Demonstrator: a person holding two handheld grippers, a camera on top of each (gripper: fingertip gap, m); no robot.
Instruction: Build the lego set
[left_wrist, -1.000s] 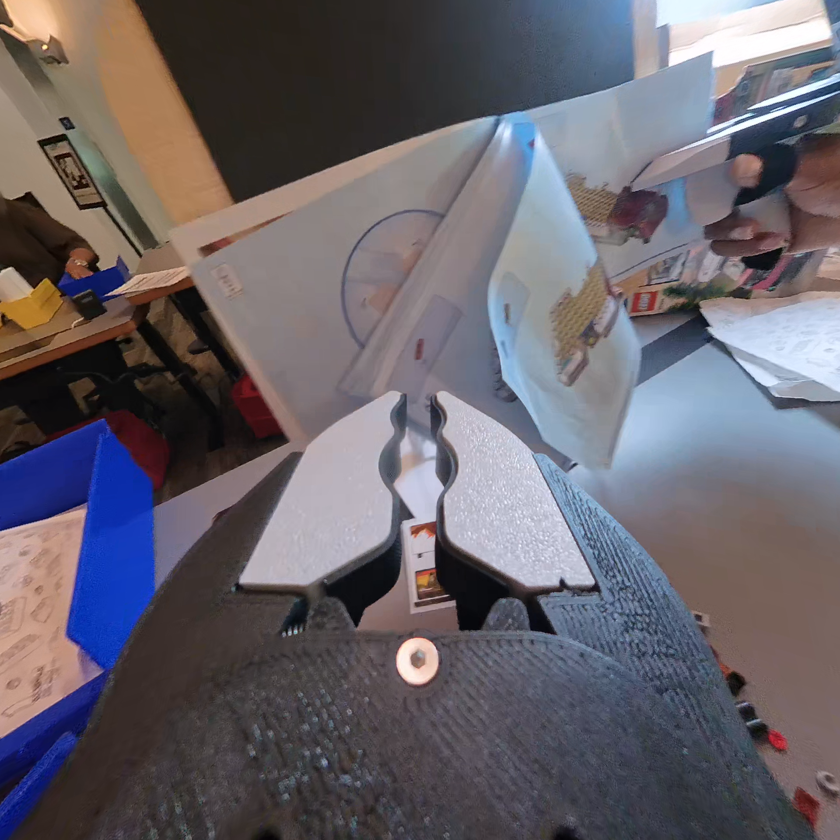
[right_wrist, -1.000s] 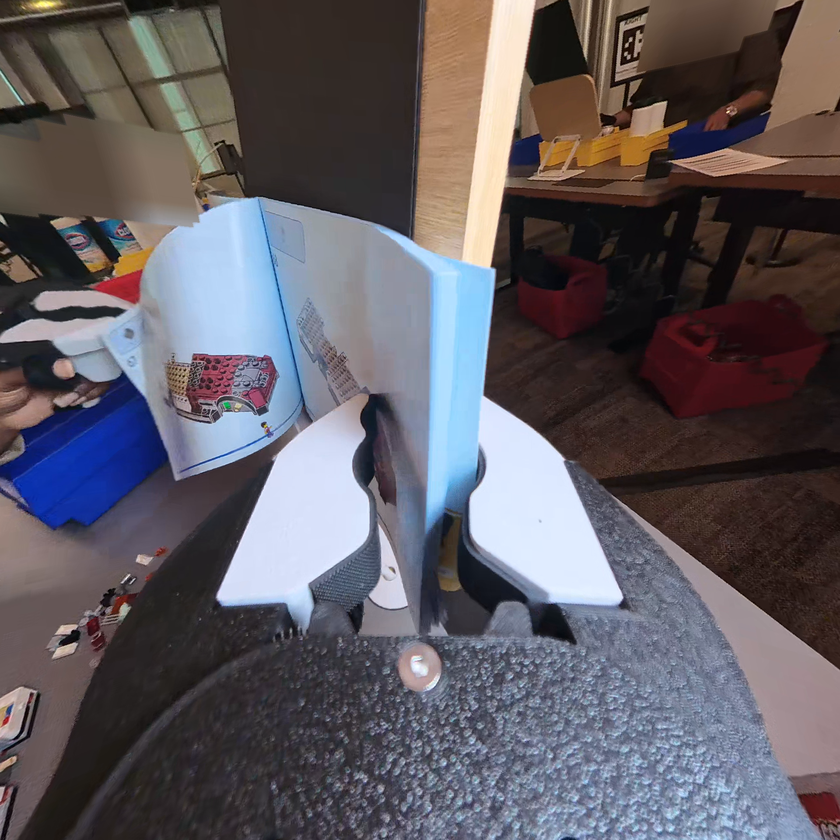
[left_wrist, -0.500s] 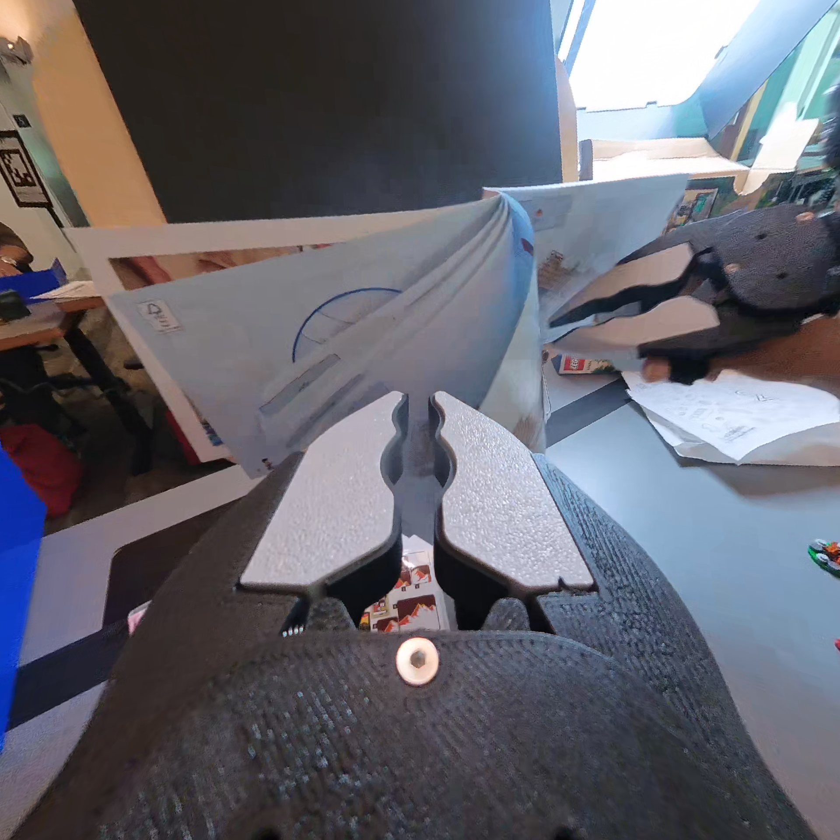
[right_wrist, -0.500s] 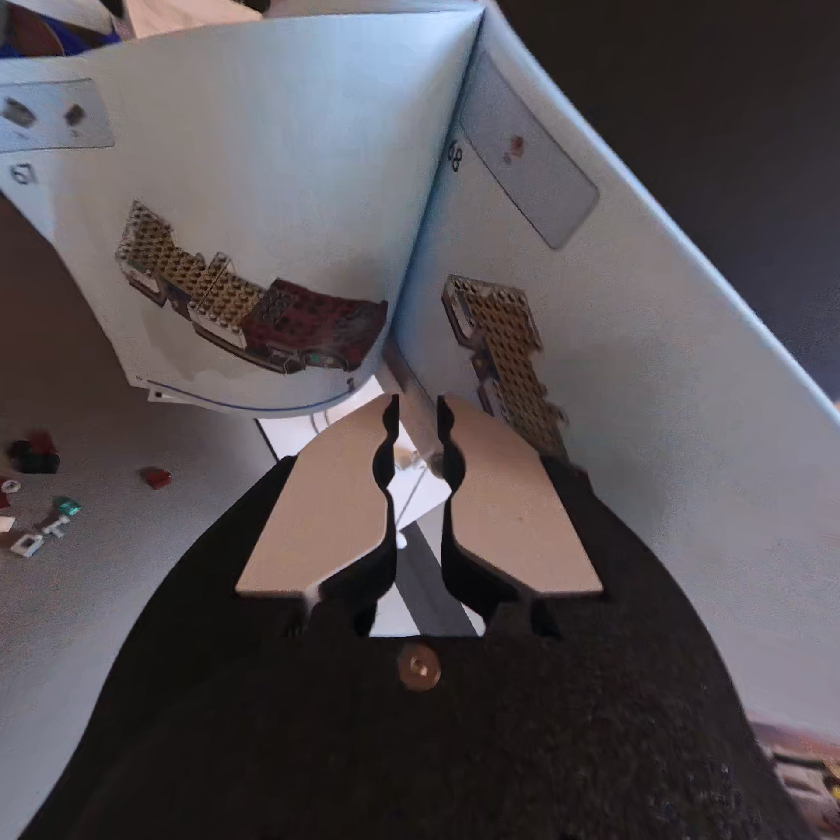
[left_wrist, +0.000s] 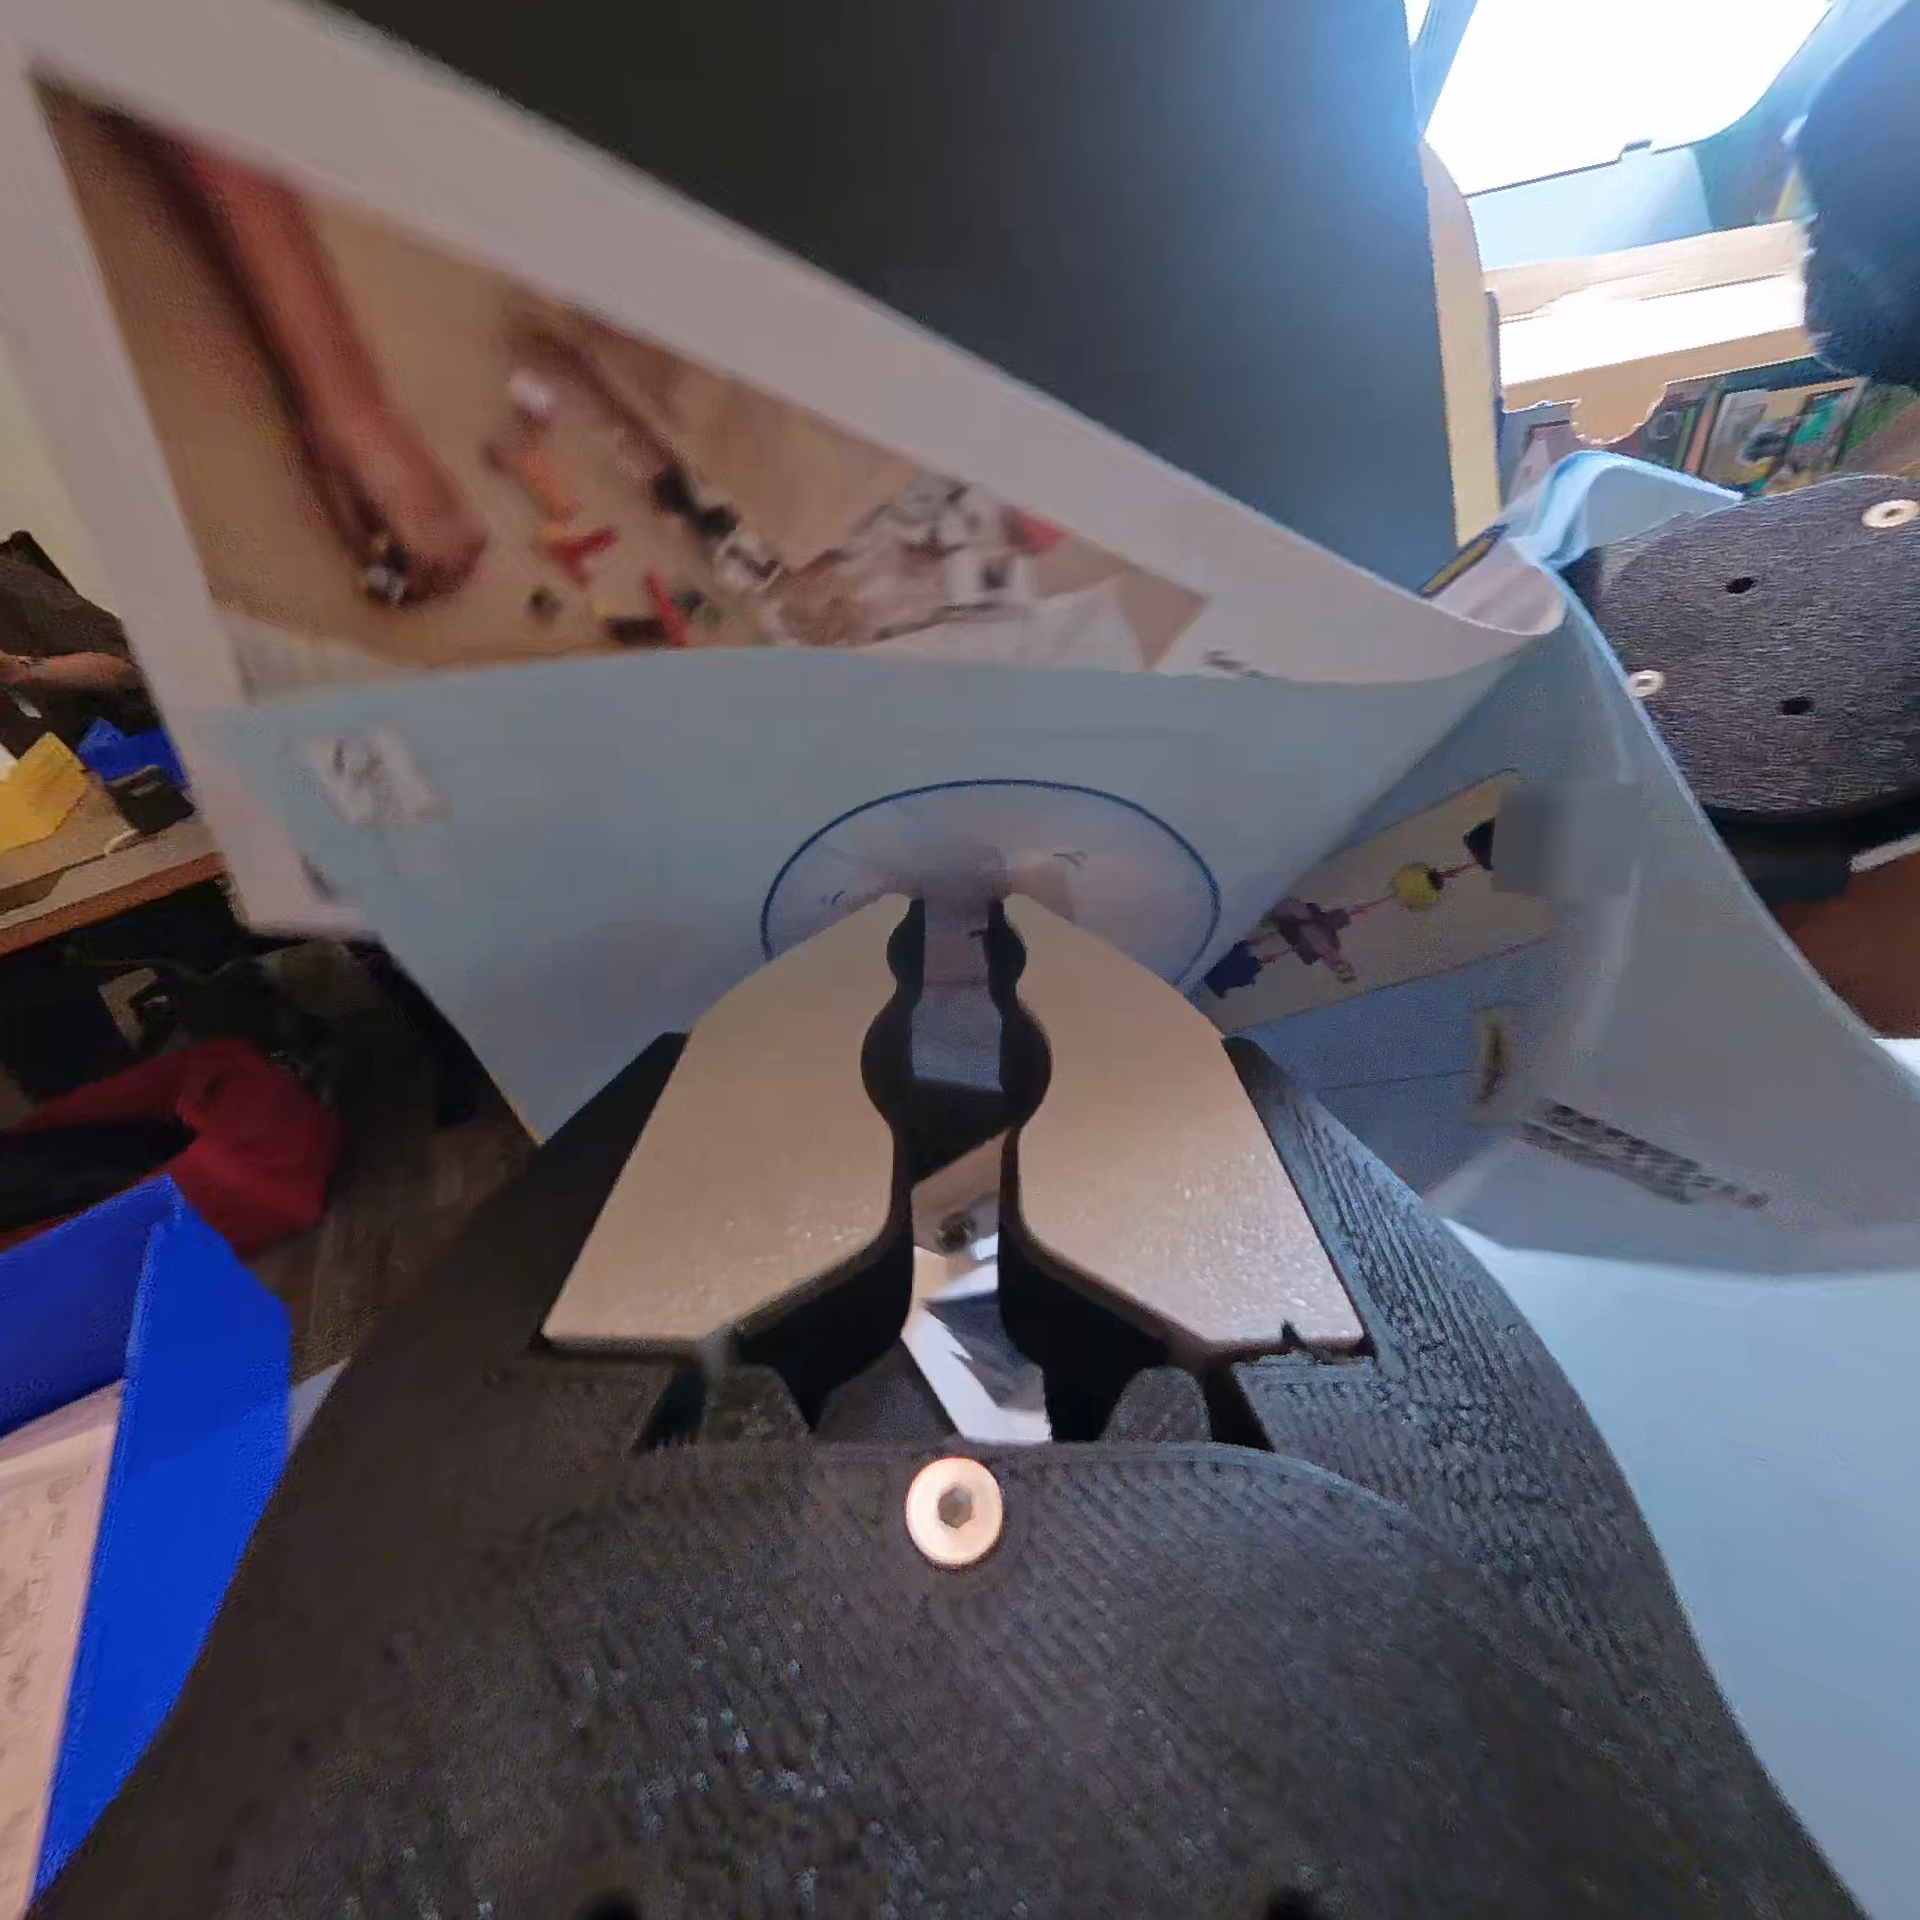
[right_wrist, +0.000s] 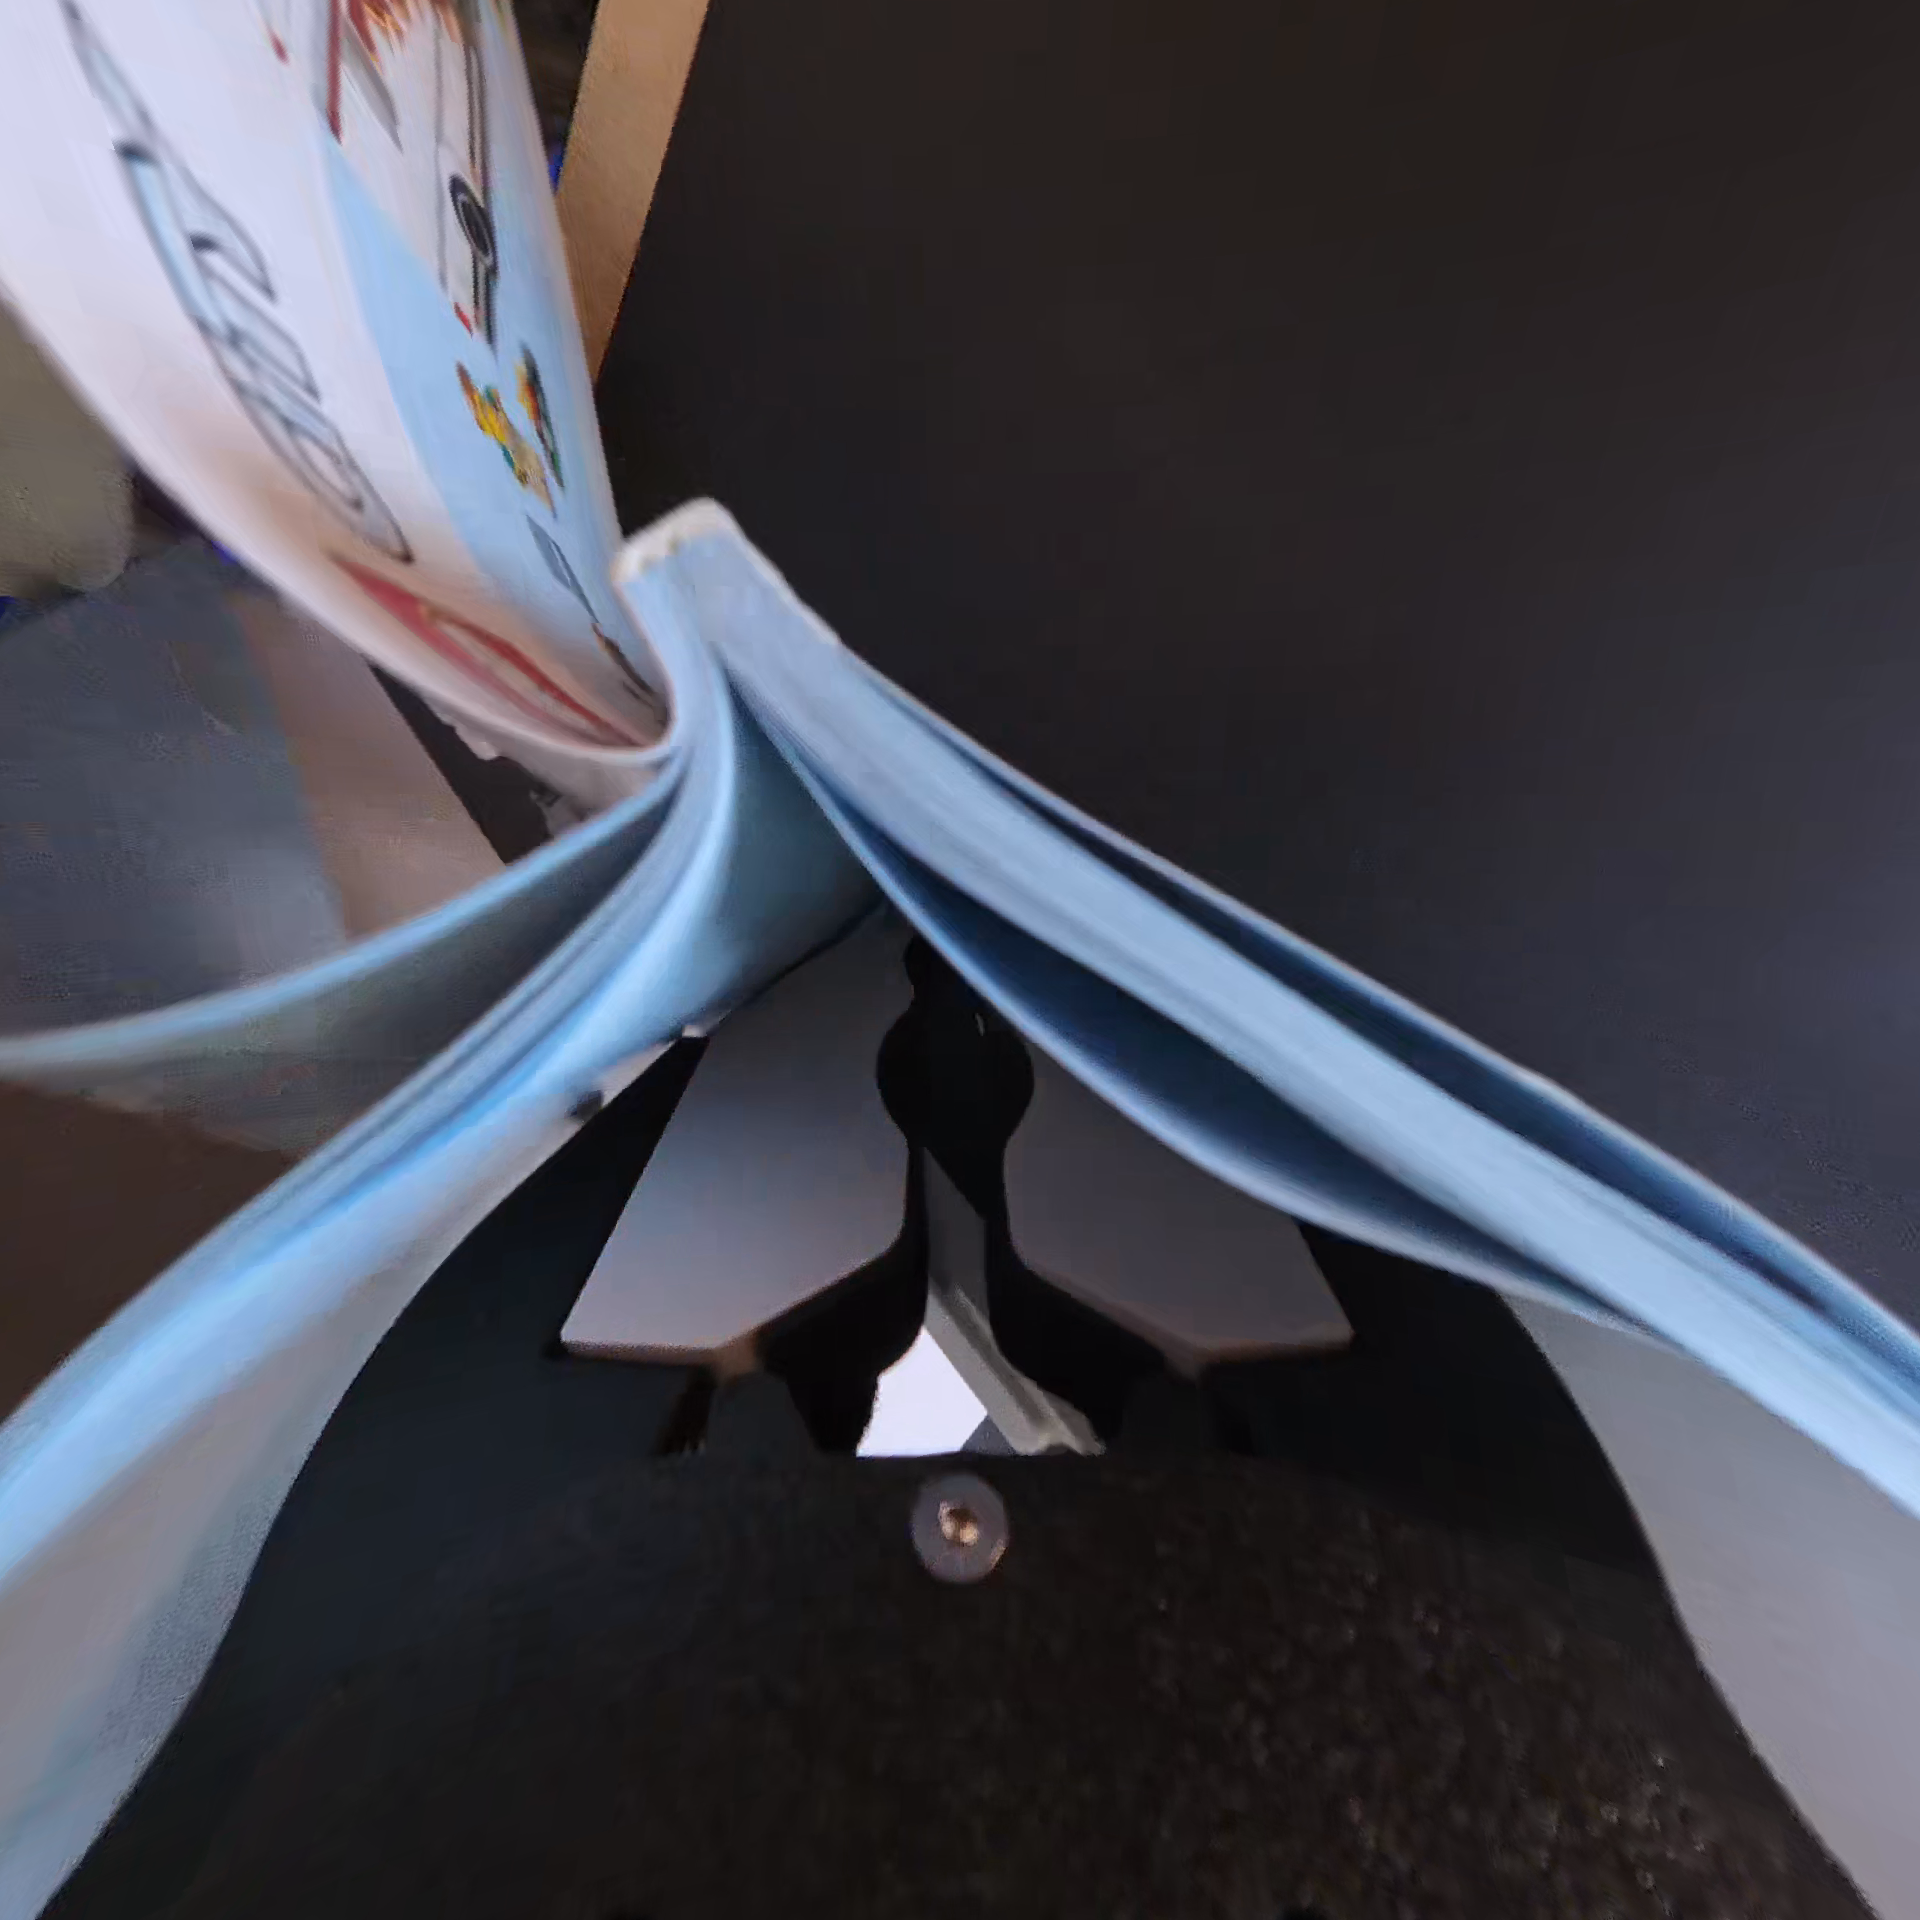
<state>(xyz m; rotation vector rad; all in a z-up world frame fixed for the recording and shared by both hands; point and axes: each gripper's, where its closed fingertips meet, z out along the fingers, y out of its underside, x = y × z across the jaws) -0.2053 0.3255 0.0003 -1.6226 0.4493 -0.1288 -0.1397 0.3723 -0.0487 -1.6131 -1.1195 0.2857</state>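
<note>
from my left wrist camera, the left gripper has its two grey fingers drawn close with a thin strip of pale blue paper running down the slot between them; they look closed on a few pages of the booklet, though the pad faces themselves sit in shadow. the booklet is off the table, held between the two grippers. its open pale blue page fills the view from 9 o'clock to 3 o'clock, with a blue circle printed right above the fingertips, and a photo page rises behind it toward 11 o'clock. at 2 o'clock the black body of the right gripper sits against the booklet's far edge. a blue bin is at 8 o'clock, with a red bin just above it on the floor and a far desk carrying a yellow object at 9 o'clock.

from my right wrist camera, the pages fan out from the spine at 11 o'clock and drape over both fingers. the fingertips are covered by the blue sheets, so i cannot tell from here whether they pinch a page; the slot lower down looks narrow and dark. behind everything is a dark panel from 12 to 3 o'clock.
</note>
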